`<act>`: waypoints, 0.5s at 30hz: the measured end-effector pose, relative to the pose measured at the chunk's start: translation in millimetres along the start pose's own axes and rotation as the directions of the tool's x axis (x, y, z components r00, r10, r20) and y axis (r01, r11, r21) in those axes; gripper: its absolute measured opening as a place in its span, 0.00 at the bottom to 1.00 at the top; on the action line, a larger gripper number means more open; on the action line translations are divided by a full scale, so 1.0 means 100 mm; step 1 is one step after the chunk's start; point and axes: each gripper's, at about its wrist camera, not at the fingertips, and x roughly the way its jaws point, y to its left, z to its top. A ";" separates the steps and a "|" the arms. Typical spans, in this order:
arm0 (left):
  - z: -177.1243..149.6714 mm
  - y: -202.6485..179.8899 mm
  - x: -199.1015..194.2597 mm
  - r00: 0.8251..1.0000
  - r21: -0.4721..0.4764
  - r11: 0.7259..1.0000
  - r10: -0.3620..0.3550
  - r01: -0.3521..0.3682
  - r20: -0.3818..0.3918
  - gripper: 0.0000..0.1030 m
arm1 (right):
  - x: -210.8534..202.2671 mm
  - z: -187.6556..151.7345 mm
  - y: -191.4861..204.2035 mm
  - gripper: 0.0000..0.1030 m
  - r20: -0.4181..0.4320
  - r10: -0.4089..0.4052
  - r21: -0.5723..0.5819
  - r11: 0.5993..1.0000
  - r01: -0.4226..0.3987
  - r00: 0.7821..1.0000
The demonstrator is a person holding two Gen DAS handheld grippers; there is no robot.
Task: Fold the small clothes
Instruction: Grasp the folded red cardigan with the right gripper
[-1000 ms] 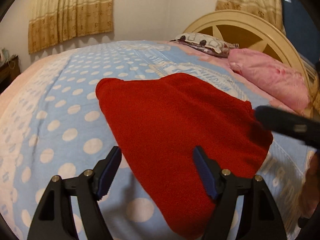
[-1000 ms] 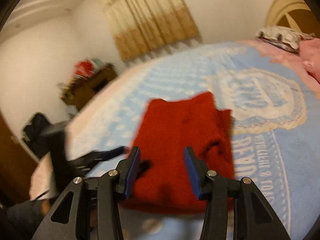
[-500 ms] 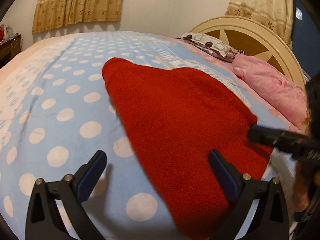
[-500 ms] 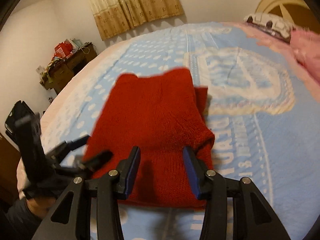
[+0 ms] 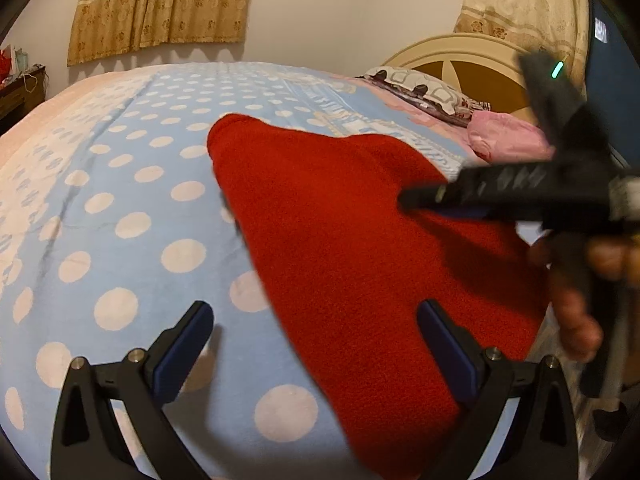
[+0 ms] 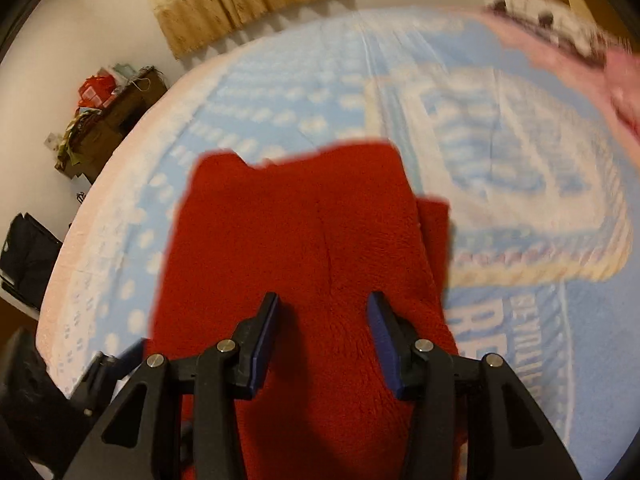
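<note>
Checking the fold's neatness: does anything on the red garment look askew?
Yes. On the red garment, a lower layer sticks out past the right edge of the top layer, so the edges don't line up. No damage shows.

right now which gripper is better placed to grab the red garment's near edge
Right. The right gripper hangs open directly over the garment. The left gripper straddles its side edge, half over the bedspread.
</note>
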 end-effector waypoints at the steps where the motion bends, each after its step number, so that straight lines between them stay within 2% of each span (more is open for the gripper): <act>1: 0.00 0.00 0.01 1.000 -0.002 1.000 -0.005 0.005 -0.005 1.00 | -0.03 -0.03 -0.03 0.45 0.009 0.015 0.002 1.000 -0.015 1.000; 3: 0.00 0.01 0.01 1.000 -0.005 1.000 -0.010 0.010 -0.006 1.00 | -0.09 -0.06 -0.03 0.45 0.027 0.010 -0.012 1.000 -0.010 1.000; 6: 0.00 0.01 0.01 1.000 -0.008 1.000 -0.010 0.010 -0.007 1.00 | -0.31 -0.18 0.09 0.45 0.092 -0.039 -0.073 0.996 0.046 0.995; 8: -0.01 0.01 0.00 1.000 -0.010 1.000 -0.005 0.005 -0.003 1.00 | -0.51 -0.31 0.19 0.45 0.138 -0.021 -0.121 0.992 0.038 0.990; 10: -0.01 0.00 0.00 1.000 -0.011 1.000 0.000 0.000 -0.001 1.00 | -0.51 -0.42 0.25 0.45 0.113 -0.025 -0.168 0.985 0.044 0.993; 12: 0.00 -0.01 0.01 1.000 -0.006 1.000 0.003 -0.003 -0.003 1.00 | -0.41 -0.55 0.28 0.46 0.063 -0.071 -0.230 0.970 0.084 0.995; 14: 0.00 -0.01 0.01 1.000 -0.004 1.000 0.001 -0.001 -0.007 1.00 | -0.43 -0.63 0.31 0.45 0.093 -0.085 -0.296 0.949 0.109 0.992; 15: 0.00 -0.01 0.01 1.000 -0.005 1.000 0.000 0.000 -0.009 1.00 | -0.49 -0.62 0.31 0.45 0.091 -0.066 -0.299 0.950 0.091 0.994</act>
